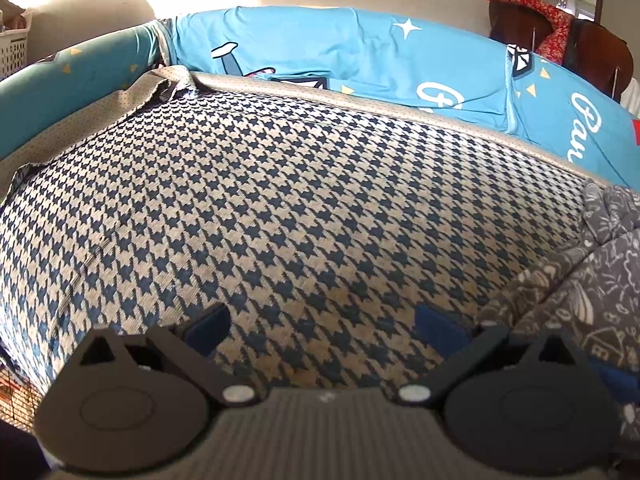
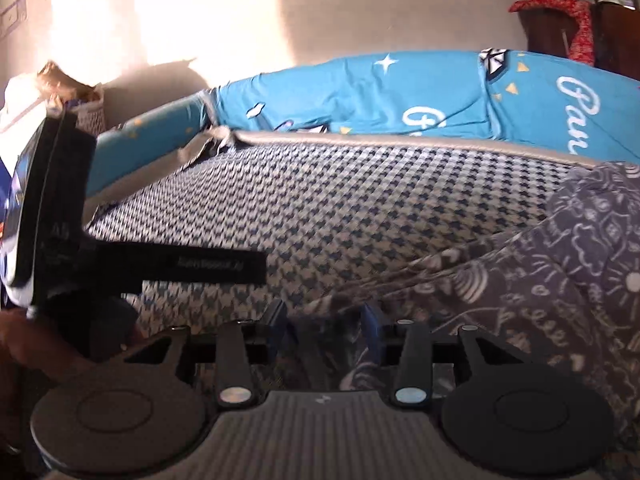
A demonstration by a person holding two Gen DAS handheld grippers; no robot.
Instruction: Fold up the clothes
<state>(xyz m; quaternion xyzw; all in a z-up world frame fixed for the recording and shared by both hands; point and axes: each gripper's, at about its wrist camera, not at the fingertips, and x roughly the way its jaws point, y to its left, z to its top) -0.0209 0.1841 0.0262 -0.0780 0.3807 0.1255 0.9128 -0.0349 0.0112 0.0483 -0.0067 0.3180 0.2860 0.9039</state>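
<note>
Right gripper (image 2: 326,326): lower centre of the right wrist view, blue-padded fingers (image 2: 276,328) partly spread, a blurred fold of the grey patterned garment (image 2: 560,264) lying between them; whether the pads press on it cannot be told. The garment spreads from there across the lower right of that frame.

Left gripper (image 1: 322,330): lower centre of the left wrist view, fingers spread wide, nothing between them but the houndstooth cover (image 1: 280,208) below. The same garment (image 1: 580,280) sits at the lower right edge of this frame, just beside the right-hand finger.

Houndstooth cover: navy and beige, fills the middle of both frames, with a beige dotted border (image 1: 100,112) turned up at the upper left.

Blue printed sheet (image 1: 360,52): behind the cover, across the upper frame, with white stars and script.

Red patterned cloth (image 1: 548,20): upper right, draped over dark wooden furniture (image 1: 600,56).

White lattice basket (image 1: 14,50): upper left edge.

Second handset (image 2: 52,208): black, left side of the right wrist view, a hand (image 2: 24,344) below it.
</note>
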